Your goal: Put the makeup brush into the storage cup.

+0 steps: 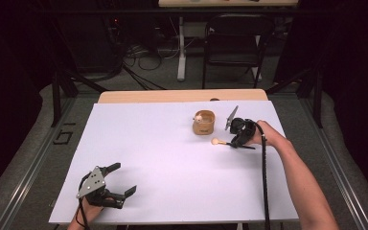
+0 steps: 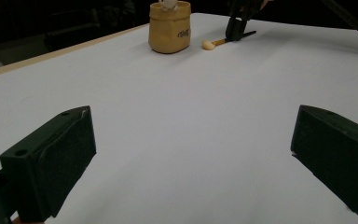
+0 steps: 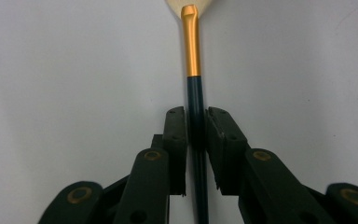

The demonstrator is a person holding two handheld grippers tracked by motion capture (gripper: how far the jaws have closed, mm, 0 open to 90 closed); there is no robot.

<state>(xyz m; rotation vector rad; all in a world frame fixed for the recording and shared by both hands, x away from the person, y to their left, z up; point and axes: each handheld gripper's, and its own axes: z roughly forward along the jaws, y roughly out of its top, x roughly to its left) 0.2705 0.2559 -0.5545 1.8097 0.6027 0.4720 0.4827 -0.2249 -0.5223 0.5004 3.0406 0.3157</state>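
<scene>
High view shows, from left to right, the left gripper (image 1: 120,179) low on the white table (image 1: 172,163), then a small tan pot (image 1: 204,122), then the right gripper (image 1: 233,142).

The left gripper is wide open. It holds nothing. In the left gripper view its two black jaws stand far apart with bare white table between them.

The small tan pot stands upright near the far side of the table. Something pale pokes out of its top, but it is too small to tell what it is.

Just in front of the pot lies a thin brush with a dark handle, a gold neck and a round pale tip (image 1: 219,142). It lies flat on the table. Its pale tip points left, toward the middle of the table, and its handle runs right, into the right gripper.

In the right gripper view the jaws are closed tight on the dark handle, one on each side. The brush runs straight out ahead of them.

The right hand (image 1: 258,136) is much nearer the pot than the left gripper is. The pot sits just up and to the left of the brush tip.

I count one pot, one brush and two grippers.
</scene>
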